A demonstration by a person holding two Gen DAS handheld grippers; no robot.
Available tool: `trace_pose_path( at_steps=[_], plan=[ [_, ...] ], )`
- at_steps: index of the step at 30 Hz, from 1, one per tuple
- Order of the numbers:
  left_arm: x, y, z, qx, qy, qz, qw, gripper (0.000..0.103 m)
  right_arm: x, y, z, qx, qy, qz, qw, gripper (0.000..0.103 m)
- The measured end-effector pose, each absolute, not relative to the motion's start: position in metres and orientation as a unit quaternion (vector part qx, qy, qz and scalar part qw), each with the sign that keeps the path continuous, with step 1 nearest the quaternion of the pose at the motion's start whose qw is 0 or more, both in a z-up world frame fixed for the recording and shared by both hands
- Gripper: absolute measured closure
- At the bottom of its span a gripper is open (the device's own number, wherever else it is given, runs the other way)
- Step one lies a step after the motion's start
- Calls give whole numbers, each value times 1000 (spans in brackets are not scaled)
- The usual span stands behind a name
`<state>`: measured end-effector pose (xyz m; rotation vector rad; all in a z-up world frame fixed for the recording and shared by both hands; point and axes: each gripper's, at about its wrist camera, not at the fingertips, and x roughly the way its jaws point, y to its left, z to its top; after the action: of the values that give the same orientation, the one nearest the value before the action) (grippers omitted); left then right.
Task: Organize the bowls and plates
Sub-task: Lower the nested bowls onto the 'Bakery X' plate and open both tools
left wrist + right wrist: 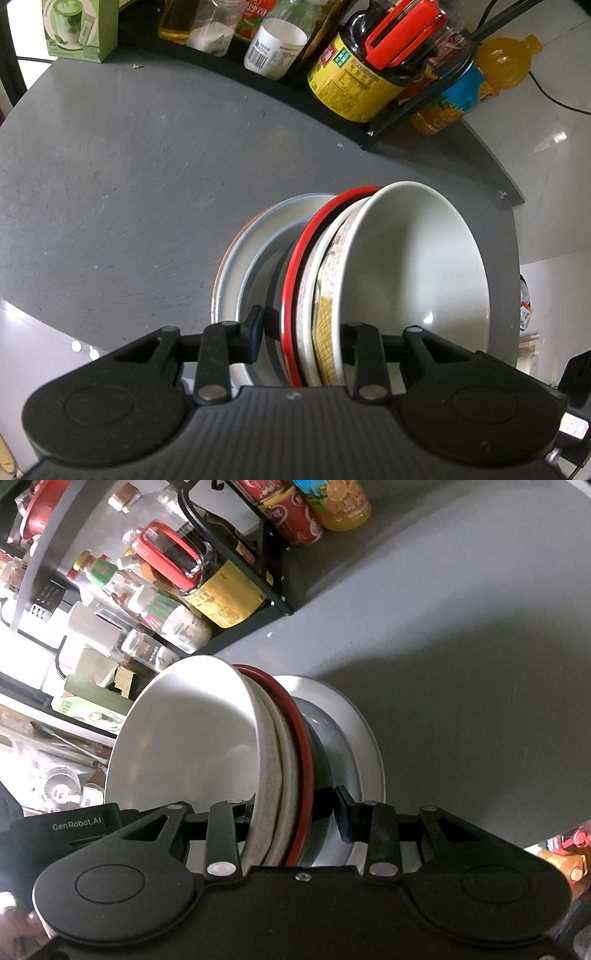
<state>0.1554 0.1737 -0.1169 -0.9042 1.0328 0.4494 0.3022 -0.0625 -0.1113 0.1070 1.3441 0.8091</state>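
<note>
I hold the stack of bowls point(369, 280) and plates point(236, 273) with both grippers, left point(299, 332) and right point(291, 812), fingers shut tight on its rims above the gray desk point(129, 184), and next I should set it down gently.

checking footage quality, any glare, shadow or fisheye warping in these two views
Left wrist: table edge bows strongly, bright highlight inside the white bowl. Right wrist: broad soft shadow across the table right of the stack, rack lines curve, left background washed out.
</note>
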Motion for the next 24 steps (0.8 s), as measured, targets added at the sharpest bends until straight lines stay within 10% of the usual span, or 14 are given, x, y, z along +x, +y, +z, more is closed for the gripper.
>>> trace_pose_path(
  at_steps=[18, 24],
  plan=[
    [156, 182, -120, -416, 484, 168, 751, 71, 297, -69, -104, 67, 595, 338, 726, 65],
    [163, 176, -104, -373, 503, 154, 764, 57, 292, -81, -92, 70, 583, 333, 738, 57]
  ],
)
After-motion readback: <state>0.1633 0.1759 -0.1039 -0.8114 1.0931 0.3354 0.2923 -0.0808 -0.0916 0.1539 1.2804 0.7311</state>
